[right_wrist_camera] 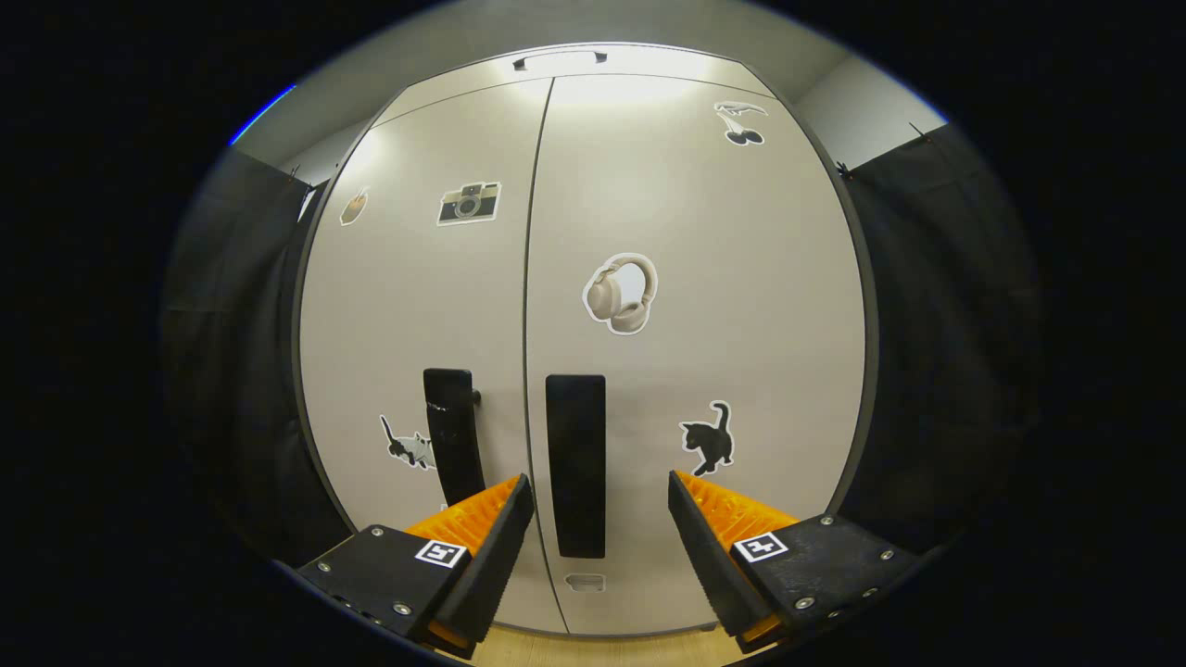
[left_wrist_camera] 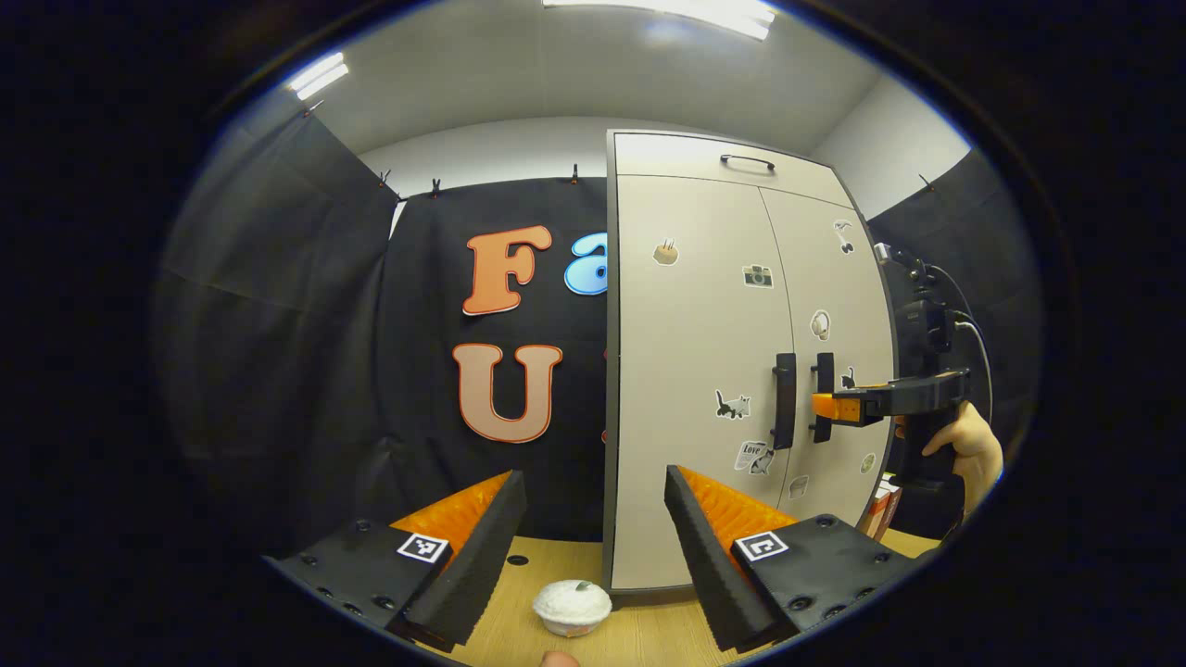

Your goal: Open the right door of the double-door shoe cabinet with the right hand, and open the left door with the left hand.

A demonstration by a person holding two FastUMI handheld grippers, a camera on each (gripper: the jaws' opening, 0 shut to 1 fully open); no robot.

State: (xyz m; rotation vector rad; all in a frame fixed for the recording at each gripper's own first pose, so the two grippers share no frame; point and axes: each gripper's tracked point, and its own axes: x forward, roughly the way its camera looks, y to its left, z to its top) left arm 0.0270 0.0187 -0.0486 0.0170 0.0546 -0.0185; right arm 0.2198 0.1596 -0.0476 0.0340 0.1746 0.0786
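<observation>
The beige double-door shoe cabinet [left_wrist_camera: 704,371] stands on the wooden table with both doors closed and stickers on them. Its two black vertical handles [left_wrist_camera: 785,400] sit side by side near the middle seam. In the right gripper view the right door's handle [right_wrist_camera: 575,463] stands between the fingers of my open right gripper [right_wrist_camera: 600,509], close in front; the left door's handle [right_wrist_camera: 454,434] is just left of it. In the left gripper view the right gripper [left_wrist_camera: 834,408], held by a hand [left_wrist_camera: 968,449], reaches the right handle. My left gripper [left_wrist_camera: 593,509] is open, back from the cabinet's left edge.
A small white bowl [left_wrist_camera: 573,607] sits on the wooden table [left_wrist_camera: 639,639] between the left gripper's fingers. Black cloth walls stand to the left of and behind the cabinet. A top handle [left_wrist_camera: 747,162] crowns the cabinet. Some boxes [left_wrist_camera: 885,509] lean at its right foot.
</observation>
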